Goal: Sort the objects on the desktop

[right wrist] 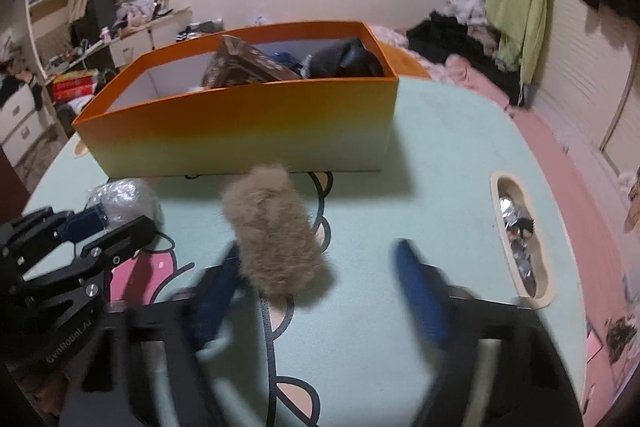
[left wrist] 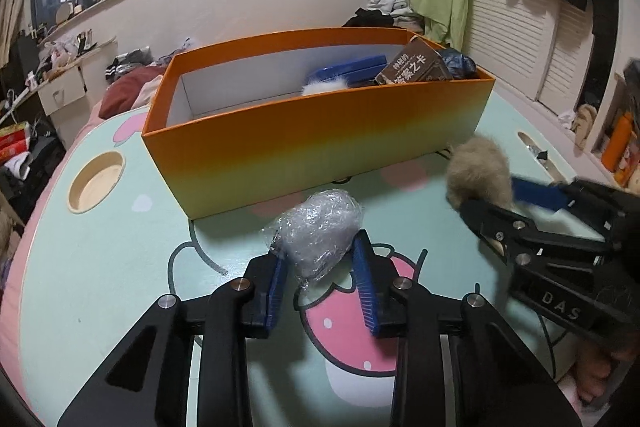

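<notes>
Mint cartoon-print table (left wrist: 120, 251), seemingly cluttered bedroom.

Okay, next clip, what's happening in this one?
A person with two handheld grippers is sorting desk clutter into an orange box that already holds a brown card pack and a blue case. The left gripper has its jaws around a crinkled clear plastic bundle on the mint-green table. The right gripper is wide open and motion-blurred, one finger next to a tan fluffy pom-pom. Neither item is in the box.
</notes>
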Demonstrator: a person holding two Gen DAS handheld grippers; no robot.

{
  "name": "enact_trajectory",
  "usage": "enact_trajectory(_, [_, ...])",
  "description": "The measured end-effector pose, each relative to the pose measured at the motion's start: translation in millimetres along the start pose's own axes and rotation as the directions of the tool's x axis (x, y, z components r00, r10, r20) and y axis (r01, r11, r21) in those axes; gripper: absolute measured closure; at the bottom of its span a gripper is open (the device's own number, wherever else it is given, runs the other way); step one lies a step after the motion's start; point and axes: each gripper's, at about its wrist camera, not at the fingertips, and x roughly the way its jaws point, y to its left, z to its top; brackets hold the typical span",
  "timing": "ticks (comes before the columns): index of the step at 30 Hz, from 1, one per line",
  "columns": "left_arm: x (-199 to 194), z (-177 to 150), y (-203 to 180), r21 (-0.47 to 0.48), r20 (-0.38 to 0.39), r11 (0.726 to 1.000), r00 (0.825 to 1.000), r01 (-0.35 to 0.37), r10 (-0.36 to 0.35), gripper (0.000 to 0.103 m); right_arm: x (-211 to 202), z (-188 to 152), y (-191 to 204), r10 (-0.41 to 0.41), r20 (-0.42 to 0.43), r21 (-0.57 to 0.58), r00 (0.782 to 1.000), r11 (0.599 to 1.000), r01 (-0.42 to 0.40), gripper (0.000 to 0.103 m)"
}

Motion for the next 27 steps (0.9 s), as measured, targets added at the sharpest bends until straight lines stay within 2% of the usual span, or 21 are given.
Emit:
enact_trajectory(1, [0.0, 0.5, 1.4, -0.007, 0.001, 1.000, 1.000, 0.005, -0.005, 0.070, -0.5, -0.3, 3.7, 0.012, 0.010, -0.020, 1.000, 1.000, -0.012, 0.077])
enact_trajectory(2, [-0.3, 0.4, 2.5, -0.010, 0.000, 1.000, 1.000, 0.007, -0.007, 0.070, -0.9, -0.7, 6.1, 0.012, 0.015, -0.033, 1.000, 0.999, -0.012, 0.080])
enact_trajectory(10, [0.4, -1.0, 0.3, -0.008, 0.000, 1.000, 1.000, -0.005, 0.005, 0.070, -0.5, -0.7, -7.0, 0.083, 0.022, 0.043, 0.996, 0.996, -0.084, 0.080])
enact_trajectory(11, [1.1, -1.1, -0.8, -0.004, -0.002, 1.000, 1.000, -0.011, 0.011, 0.066, -0.2, -0.3, -6.1, 0.081, 0.022, 0.040, 0.996, 0.996, -0.082, 0.079])
enact_trajectory(12, [1.2, -1.6, -1.0, -0.002, -0.003, 1.000, 1.000, -0.019, 0.019, 0.061, 0.1, 0.1, -5.1, 0.076, 0.020, 0.036, 0.997, 0.996, -0.077, 0.075])
enact_trajectory(13, [1.9, -1.7, -1.3, -0.003, -0.008, 1.000, 1.000, -0.030, 0.030, 0.049, -0.6, -0.9, -4.0, 0.068, 0.020, 0.036, 0.997, 0.997, -0.069, 0.071])
enact_trajectory(14, [2.8, -1.8, -0.4, -0.010, -0.013, 0.999, 0.999, -0.034, 0.033, 0.043, -1.4, -1.2, -3.3, 0.061, 0.018, 0.040, 0.998, 0.997, -0.062, 0.059])
enact_trajectory(15, [2.9, -2.1, 0.5, -0.015, -0.015, 0.999, 0.999, -0.036, 0.036, 0.041, -1.3, -1.4, -4.4, 0.058, 0.014, 0.048, 0.998, 0.997, -0.058, 0.042])
enact_trajectory(17, [4.0, -2.2, 2.0, -0.024, -0.023, 0.998, 0.999, -0.050, 0.049, 0.028, -0.5, -0.6, -14.6, 0.068, 0.011, 0.096, 0.998, 0.993, -0.068, 0.029])
enact_trajectory(19, [5.8, -2.2, 2.8, -0.029, -0.036, 0.998, 0.998, -0.054, 0.053, 0.022, -1.7, -0.6, -18.9, 0.071, 0.016, 0.123, 0.997, 0.990, -0.073, 0.026])
enact_trajectory(21, [5.8, -2.8, 2.8, -0.028, -0.035, 0.998, 0.998, -0.055, 0.054, 0.022, -2.0, 0.1, -18.3, 0.065, 0.013, 0.125, 0.998, 0.990, -0.066, 0.023])
enact_trajectory(27, [5.9, -3.1, 2.6, -0.028, -0.035, 0.998, 0.998, -0.055, 0.054, 0.022, -1.6, -0.3, -14.7, 0.054, 0.008, 0.113, 0.999, 0.992, -0.055, 0.023])
